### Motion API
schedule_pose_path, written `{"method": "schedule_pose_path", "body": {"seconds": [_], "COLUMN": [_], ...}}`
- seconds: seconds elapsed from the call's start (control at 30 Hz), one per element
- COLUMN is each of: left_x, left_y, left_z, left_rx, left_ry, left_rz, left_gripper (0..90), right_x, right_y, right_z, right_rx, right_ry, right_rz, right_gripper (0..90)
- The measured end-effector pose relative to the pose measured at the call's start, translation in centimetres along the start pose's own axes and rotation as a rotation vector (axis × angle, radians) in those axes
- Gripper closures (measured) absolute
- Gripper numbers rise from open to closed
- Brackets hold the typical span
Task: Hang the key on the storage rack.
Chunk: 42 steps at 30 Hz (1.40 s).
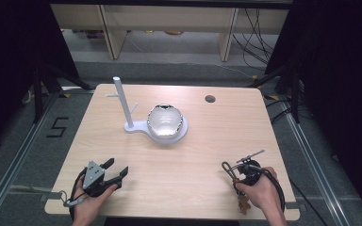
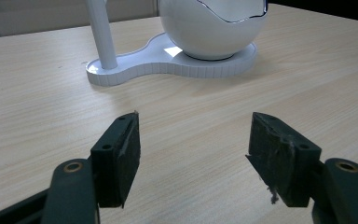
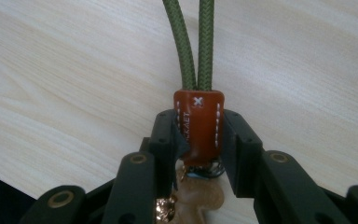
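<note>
At the near right corner of the table (image 1: 193,155), the right claw (image 3: 199,140) is clenched on a brown leather tab (image 3: 199,126), its two black jaws pressing the tab's sides. From the top of the tab a doubled green cord (image 3: 193,44) runs straight ahead of the jaws and away over the wood; in the high view the cord (image 1: 226,168) curls into a loop just left of the right claw (image 1: 245,170). Below the tab, behind the jaws, hang a small gold-coloured metal piece and a tan shape (image 3: 198,200) that is too blurred to name. The person's right hand (image 1: 259,193) wraps the claw from behind, with its cable looping beside the wrist.

Over at the near left corner, the left claw (image 1: 115,172) is released, its jaws spread wide with only bare wood between them. The left hand (image 1: 88,200) holds it low over the table. Well ahead of these jaws stands a white stand (image 2: 168,63): a flat base carrying an upright white post (image 2: 100,32) to the left and a round white bowl-like shell (image 2: 214,23) with a shiny rim to the right. In the high view the post (image 1: 122,101) has short side pegs, and the shell (image 1: 166,121) looks mirror-bright inside. A small round hole (image 1: 210,99) sits in the tabletop far ahead of the right claw.
</note>
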<state>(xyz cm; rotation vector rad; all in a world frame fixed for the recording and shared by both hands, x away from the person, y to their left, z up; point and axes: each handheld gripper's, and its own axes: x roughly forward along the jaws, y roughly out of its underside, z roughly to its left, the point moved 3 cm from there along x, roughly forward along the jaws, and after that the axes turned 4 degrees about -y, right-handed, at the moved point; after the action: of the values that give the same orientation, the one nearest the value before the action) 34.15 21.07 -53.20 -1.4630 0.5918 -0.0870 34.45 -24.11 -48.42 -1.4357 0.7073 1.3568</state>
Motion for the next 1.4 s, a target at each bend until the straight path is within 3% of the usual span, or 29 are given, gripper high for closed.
{"method": "schedule_pose_path", "body": {"seconds": [0.1,0.33,0.4,0.43,0.57,0.6,0.8,0.83,0.87,0.9,0.93,0.97,1.03,1.1,1.17,1.23,1.3,1.33,1.37,1.4], "left_x": [0.0,0.1,0.1,0.1,0.0,0.1,0.0,0.0,0.0,0.0,0.0,0.0,0.0,0.0,0.0,0.0,0.0,0.0,0.0,0.0], "left_y": [0.0,0.0,0.0,0.0,0.0,0.0,0.0,0.0,0.0,0.0,0.0,0.0,0.0,0.0,0.0,0.0,0.0,0.0,0.0,0.0], "left_z": [0.0,0.1,0.1,0.1,0.1,0.1,0.1,0.2,0.2,0.2,0.2,0.2,0.1,0.2,0.2,0.2,0.2,0.2,0.2,0.2], "left_rx": [-0.006,-0.011,-0.015,-0.017,-0.019,-0.019,-0.019,-0.018,-0.019,-0.018,-0.018,-0.018,-0.018,-0.019,-0.023,-0.023,-0.023,-0.023,-0.024,-0.024], "left_ry": [-0.001,0.004,0.003,0.003,0.002,0.002,-0.001,-0.003,-0.003,-0.003,-0.003,-0.001,-0.001,-0.004,-0.004,-0.004,-0.004,-0.004,-0.004,-0.004], "left_rz": [0.0,-0.011,-0.012,-0.013,-0.014,-0.014,-0.008,-0.006,-0.003,-0.002,-0.002,-0.007,-0.007,-0.003,-0.003,-0.003,-0.003,-0.003,-0.003,-0.003], "left_gripper": [33.3,33.4,33.3,33.4,33.5,33.4,33.5,33.5,33.5,33.5,33.5,33.5,33.5,33.5,33.5,33.5,33.5,33.5,33.5,33.5], "right_x": [-0.3,-0.6,-0.8,-0.8,-0.7,-0.6,-0.5,-0.4,-0.4,-0.3,-0.3,-0.3,-0.1,-0.1,0.1,0.4,0.3,0.3,0.4,0.4], "right_y": [0.1,0.3,0.5,0.7,1.0,1.2,1.8,1.9,1.9,1.9,1.9,1.9,2.0,2.1,2.1,2.1,2.1,2.3,2.2,2.2], "right_z": [0.1,0.3,0.5,0.2,0.2,0.1,-0.3,-0.3,-0.3,-0.3,-0.3,-0.2,-0.2,0.0,0.0,0.1,0.0,0.4,0.1,0.3], "right_rx": [0.003,0.02,0.009,-0.046,-0.052,-0.052,-0.052,-0.058,-0.058,-0.066,-0.066,-0.085,-0.089,-0.077,-0.104,-0.086,-0.104,-0.063,-0.102,-0.084], "right_ry": [-0.014,-0.031,-0.053,-0.069,-0.087,-0.122,-0.122,-0.127,-0.127,-0.121,-0.121,-0.154,-0.145,-0.153,-0.161,-0.149,-0.164,-0.184,-0.184,-0.179], "right_rz": [0.0,-0.077,-0.118,-0.161,-0.214,-0.234,-0.284,-0.318,-0.318,-0.366,-0.366,-0.384,-0.444,-0.454,-0.508,-0.51,-0.541,-0.544,-0.572,-0.597], "right_gripper": [68.7,68.7,68.7,68.7,68.7,68.7,68.7,68.7,68.7,68.7,68.7,68.7,68.7,68.7,68.7,68.7,68.7,68.7,68.7,68.7]}}
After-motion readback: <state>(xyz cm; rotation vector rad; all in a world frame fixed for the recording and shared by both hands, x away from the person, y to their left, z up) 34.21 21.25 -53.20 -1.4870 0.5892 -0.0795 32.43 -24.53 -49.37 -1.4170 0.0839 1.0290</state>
